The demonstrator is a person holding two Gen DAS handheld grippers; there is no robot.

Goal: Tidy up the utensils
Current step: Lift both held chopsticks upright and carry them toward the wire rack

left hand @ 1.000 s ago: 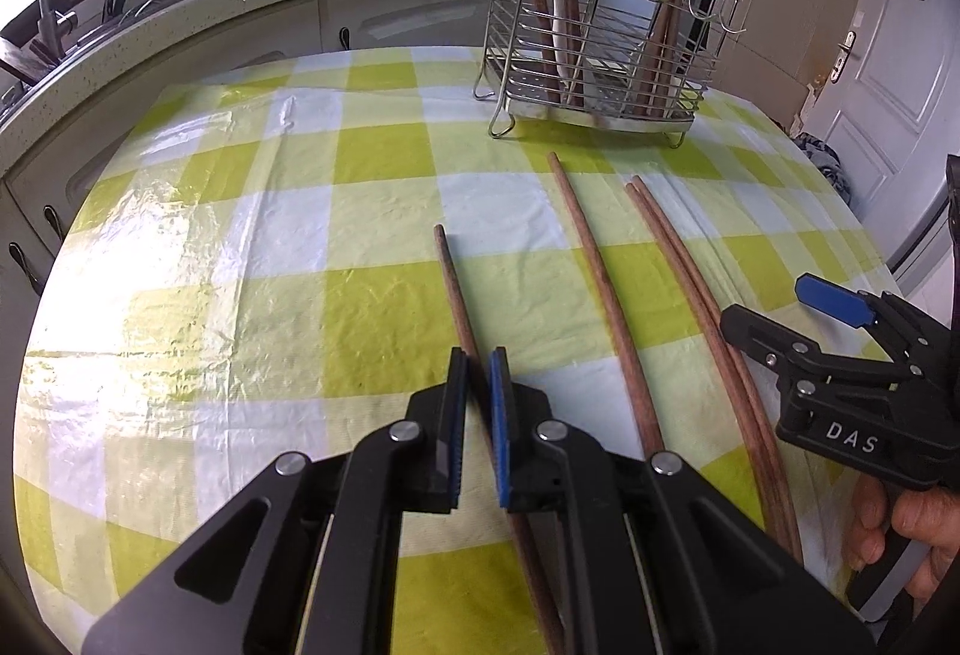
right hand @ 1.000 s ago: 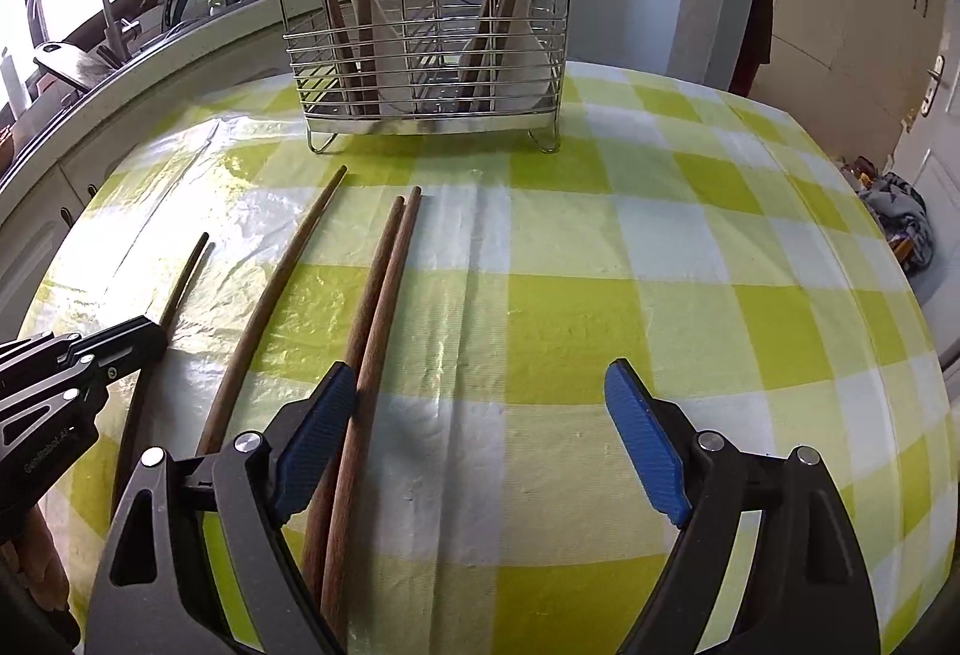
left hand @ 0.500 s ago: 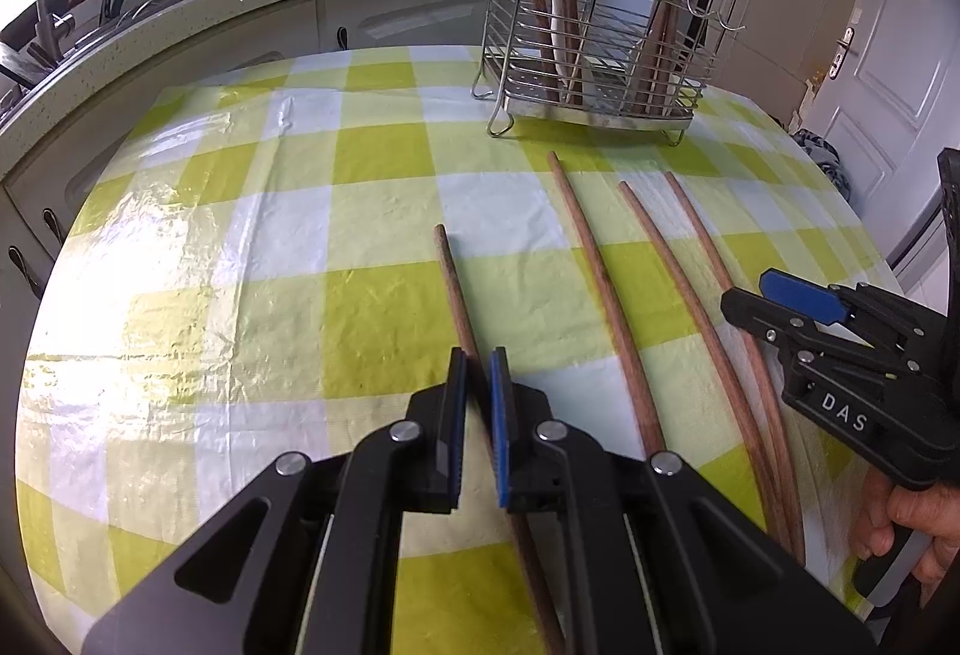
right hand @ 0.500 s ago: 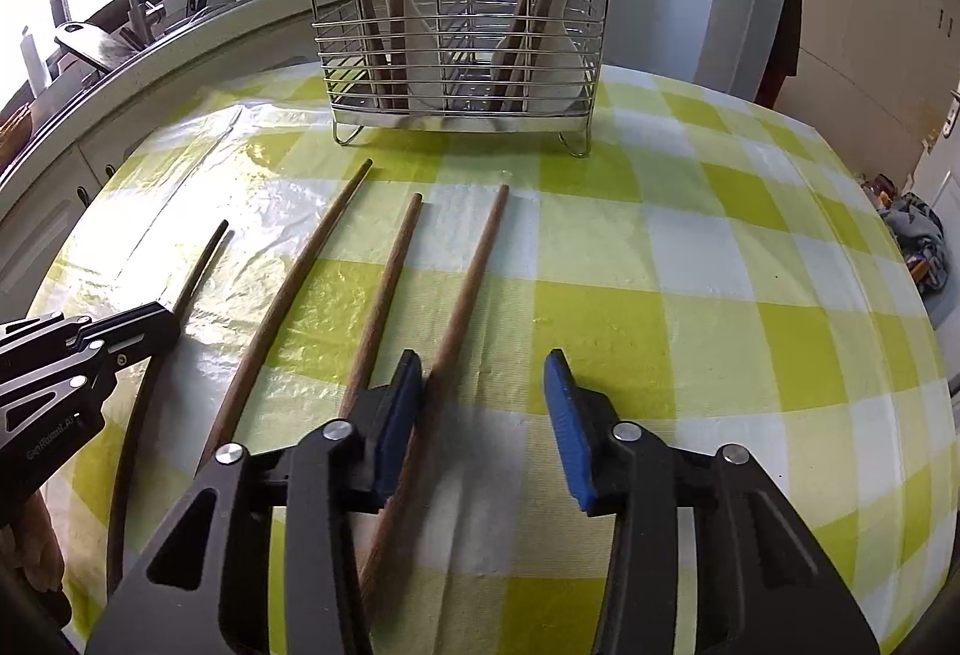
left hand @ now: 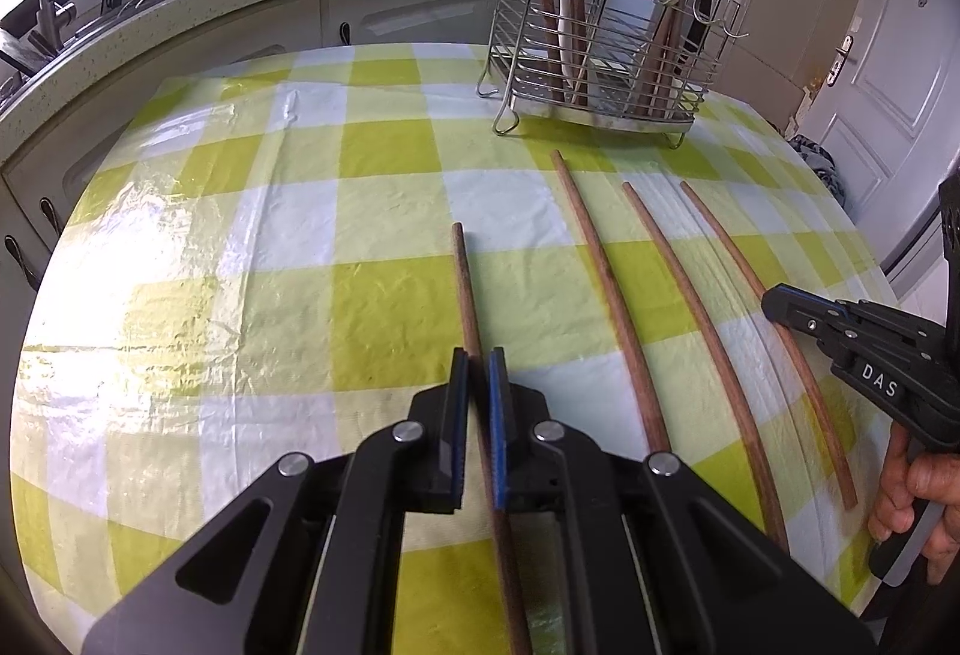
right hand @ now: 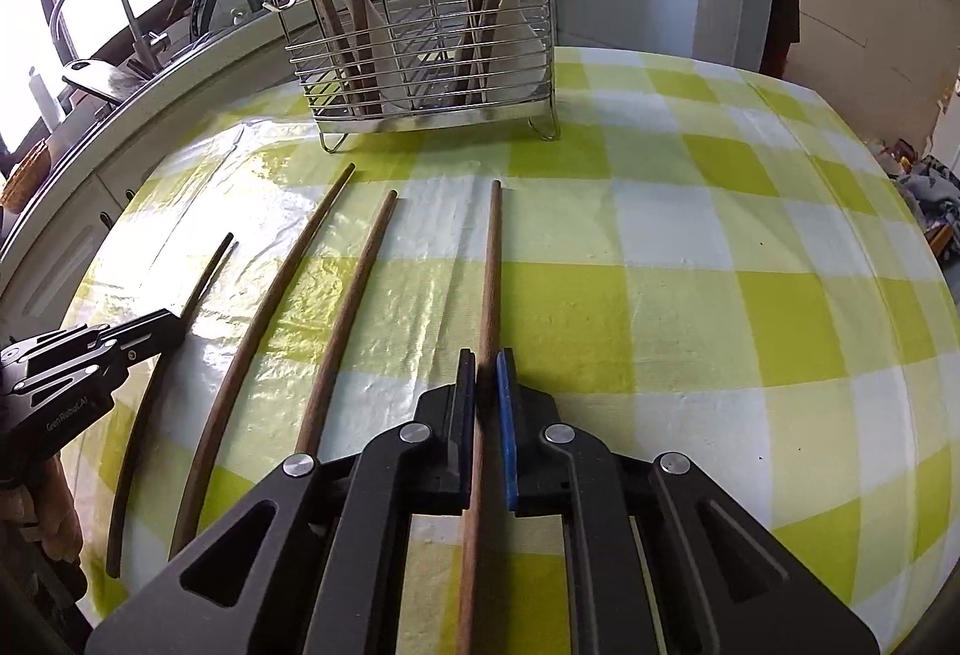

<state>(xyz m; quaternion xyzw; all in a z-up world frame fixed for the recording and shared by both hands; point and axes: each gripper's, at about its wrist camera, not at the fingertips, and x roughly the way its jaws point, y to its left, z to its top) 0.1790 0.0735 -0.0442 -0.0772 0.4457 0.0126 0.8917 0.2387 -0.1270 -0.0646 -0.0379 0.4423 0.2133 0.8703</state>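
- Left tool (left hand: 479, 355) is pointing steeply down at the counter (left hand: 240, 247), jaws clamping the leftmost chopstick (left hand: 465, 283), which is lying flat on the checked cloth.
- Right tool (right hand: 486, 355) is angling down the same way, jaws clamping the rightmost chopstick (right hand: 493, 259); its far tip is pointing toward the rack (right hand: 420, 55).
- A hand (left hand: 912, 499) is gripping the right tool's handle at the right edge of the left wrist view; fingers are partly showing at the left edge of the right wrist view, behind the left tool's body.
- Chopsticks on the counter: four, lying roughly parallel, apart from each other. Two are sitting free between the gripped ones: the second chopstick (right hand: 264, 295) and the third chopstick (right hand: 354, 307).
- Wire rack: one, standing upright at the far end of the counter, well apart from the chopstick tips.
- In the rack: several wooden sticks are standing tilted in it, plus a white utensil; exact count unclear through the wires.
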